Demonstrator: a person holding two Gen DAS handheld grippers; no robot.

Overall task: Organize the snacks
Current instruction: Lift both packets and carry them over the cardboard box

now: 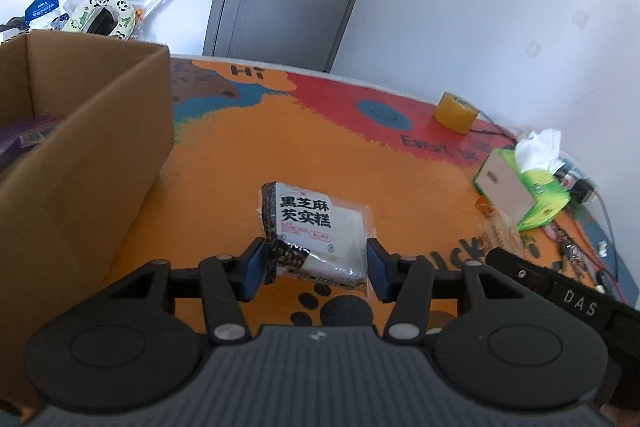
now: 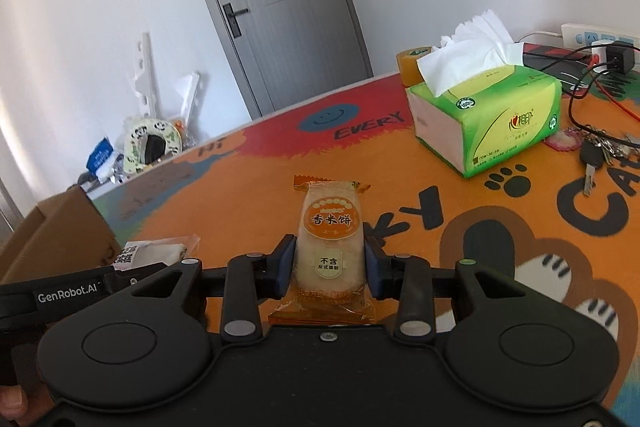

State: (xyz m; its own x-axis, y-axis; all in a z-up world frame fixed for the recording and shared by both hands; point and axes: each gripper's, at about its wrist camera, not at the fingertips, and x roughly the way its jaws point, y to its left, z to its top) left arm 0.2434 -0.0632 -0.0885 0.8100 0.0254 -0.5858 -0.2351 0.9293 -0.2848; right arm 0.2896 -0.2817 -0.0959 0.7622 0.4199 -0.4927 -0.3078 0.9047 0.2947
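Note:
My left gripper (image 1: 316, 263) is shut on a white and black sesame cake packet (image 1: 316, 227), its blue pads pressing both sides, just above the orange mat. The cardboard box (image 1: 80, 155) stands open to its left, with a purple packet (image 1: 24, 139) inside. My right gripper (image 2: 330, 263) is shut on an orange rice cracker packet (image 2: 330, 243) held lengthwise between the pads over the mat. The sesame cake packet (image 2: 156, 251) and the box (image 2: 56, 231) also show at the left of the right wrist view.
A green tissue box (image 2: 488, 111) and a roll of yellow tape (image 1: 456, 111) stand on the colourful mat (image 1: 224, 155). Keys (image 2: 592, 155), cables and a power strip (image 2: 600, 35) lie at the right. A grey door (image 2: 280, 7) is behind the table.

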